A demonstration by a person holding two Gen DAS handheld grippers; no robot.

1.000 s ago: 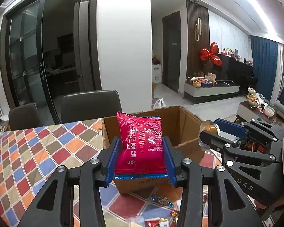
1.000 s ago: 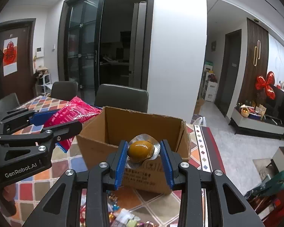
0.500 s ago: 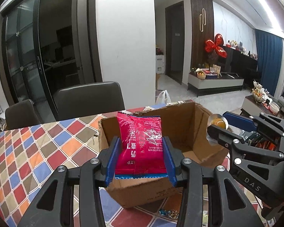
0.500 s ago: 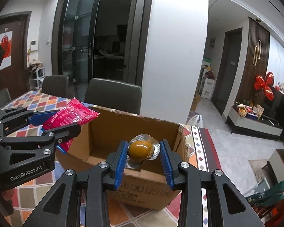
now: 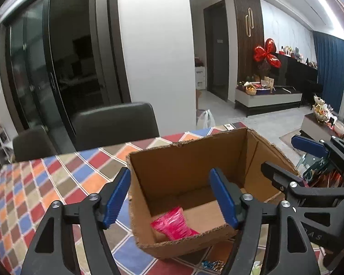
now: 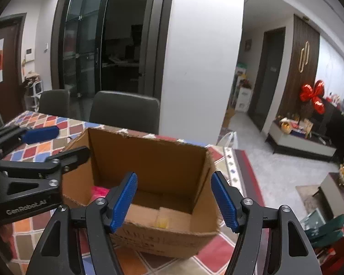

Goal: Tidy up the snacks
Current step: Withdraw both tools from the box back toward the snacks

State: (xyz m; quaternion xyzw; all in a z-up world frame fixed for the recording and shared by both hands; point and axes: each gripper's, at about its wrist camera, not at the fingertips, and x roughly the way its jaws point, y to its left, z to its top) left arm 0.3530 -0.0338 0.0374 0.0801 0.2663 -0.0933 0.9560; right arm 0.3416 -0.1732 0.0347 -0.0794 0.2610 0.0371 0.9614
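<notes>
- The left gripper (image 5: 170,197) hangs over the near-left part of the open cardboard box (image 5: 190,160), with its blue pads spread wide and nothing between them.
- The red snack packet (image 5: 173,225) lies on the floor of the box, tilted against the near wall, below and between the left gripper's two fingers and clear of both.
- In the right wrist view only a sliver of that red snack packet (image 6: 98,191) shows, low in the box's left corner, behind the right gripper's left finger.
- The right gripper (image 6: 175,200) is poised over the near-right part of the same cardboard box (image 6: 149,155), its pads also set wide apart and empty.
- A small yellow snack (image 6: 162,221) rests on the box floor just behind the near wall, below the gap between the right gripper's fingers; it is blurred, so its wrapping cannot be made out.
- The two snacks lie apart, the red one on the left side of the box and the yellow one nearer the middle.
- Each gripper appears at the edge of the other's view, side by side at the box's rim.
- The box stands on a table covered by a diamond-patterned cloth (image 5: 45,183) in red, blue, orange and brown.
- A few small wrapped sweets (image 5: 212,263) lie on the cloth in front of the box, outside it.
- Dark chairs (image 5: 117,123) stand at the table's far side.
</notes>
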